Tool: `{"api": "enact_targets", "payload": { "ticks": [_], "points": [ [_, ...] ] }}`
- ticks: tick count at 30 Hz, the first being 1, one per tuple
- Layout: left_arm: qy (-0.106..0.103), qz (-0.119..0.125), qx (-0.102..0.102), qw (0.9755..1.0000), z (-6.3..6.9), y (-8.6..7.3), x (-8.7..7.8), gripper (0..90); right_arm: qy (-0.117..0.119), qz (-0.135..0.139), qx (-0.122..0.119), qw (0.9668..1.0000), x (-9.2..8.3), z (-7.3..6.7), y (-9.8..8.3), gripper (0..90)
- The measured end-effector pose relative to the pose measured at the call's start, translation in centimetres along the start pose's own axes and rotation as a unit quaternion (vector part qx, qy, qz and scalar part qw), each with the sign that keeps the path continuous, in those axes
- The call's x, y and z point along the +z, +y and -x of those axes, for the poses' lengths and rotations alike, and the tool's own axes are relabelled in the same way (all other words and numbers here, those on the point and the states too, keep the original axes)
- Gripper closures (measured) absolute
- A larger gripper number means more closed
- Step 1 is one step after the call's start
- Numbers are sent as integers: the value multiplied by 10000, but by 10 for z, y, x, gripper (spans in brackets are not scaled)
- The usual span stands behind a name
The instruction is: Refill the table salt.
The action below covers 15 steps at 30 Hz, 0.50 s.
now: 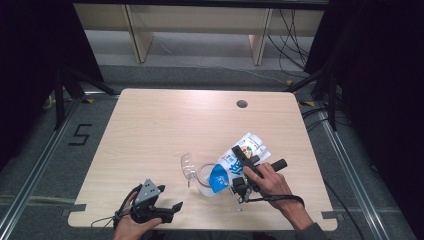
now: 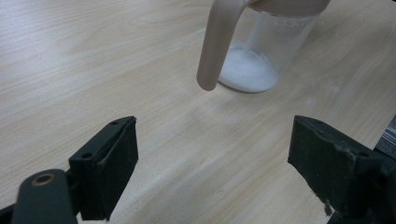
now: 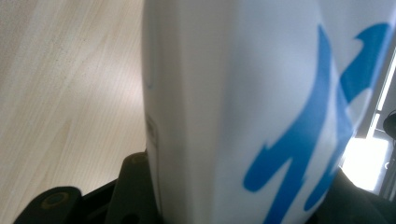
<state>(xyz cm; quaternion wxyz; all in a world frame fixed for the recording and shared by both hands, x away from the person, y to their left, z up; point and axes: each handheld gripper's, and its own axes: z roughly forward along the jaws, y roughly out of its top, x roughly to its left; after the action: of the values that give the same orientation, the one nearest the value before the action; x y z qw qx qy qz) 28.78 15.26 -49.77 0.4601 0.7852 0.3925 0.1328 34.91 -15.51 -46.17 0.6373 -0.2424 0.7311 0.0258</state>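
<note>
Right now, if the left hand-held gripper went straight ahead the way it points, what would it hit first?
Probably the clear pitcher. The left hand-held gripper has open jaws aimed across bare table at it, and its beige handle looks nearest, though depth is hard to judge.

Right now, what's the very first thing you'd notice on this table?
The blue and white pouch, tipped over the clear jug near the table's front edge, clamped in the right hand-held gripper. White powder lies in the jug's bottom. The left hand-held gripper waits open at the front left.
</note>
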Motion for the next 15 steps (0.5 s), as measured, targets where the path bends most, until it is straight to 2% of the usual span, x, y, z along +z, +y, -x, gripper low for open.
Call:
{"api": "enact_targets", "payload": {
  "ticks": [5,6,8,10,13,14,15],
  "points": [
    [10,-28,30,10000,-1,0,0,154,70,-61,30,10000,-1,0,0,587],
    [9,-29,31,10000,-1,0,0,154,109,-109,162,9998,-1,-2,0,589],
    [5,-25,28,10000,0,0,0,154,116,-113,129,9998,-1,-2,0,591],
    [8,-26,26,10000,0,0,0,154,56,-50,-8,10000,-1,1,0,596],
    [3,0,2,10000,0,0,0,154,51,-65,63,9999,-1,-1,0,598],
    [4,0,3,10000,0,0,0,154,57,-42,-27,10000,0,1,0,599],
    [11,-24,28,10000,-1,0,0,154,85,-69,-4,9999,-1,0,0,600]
  ]
}}
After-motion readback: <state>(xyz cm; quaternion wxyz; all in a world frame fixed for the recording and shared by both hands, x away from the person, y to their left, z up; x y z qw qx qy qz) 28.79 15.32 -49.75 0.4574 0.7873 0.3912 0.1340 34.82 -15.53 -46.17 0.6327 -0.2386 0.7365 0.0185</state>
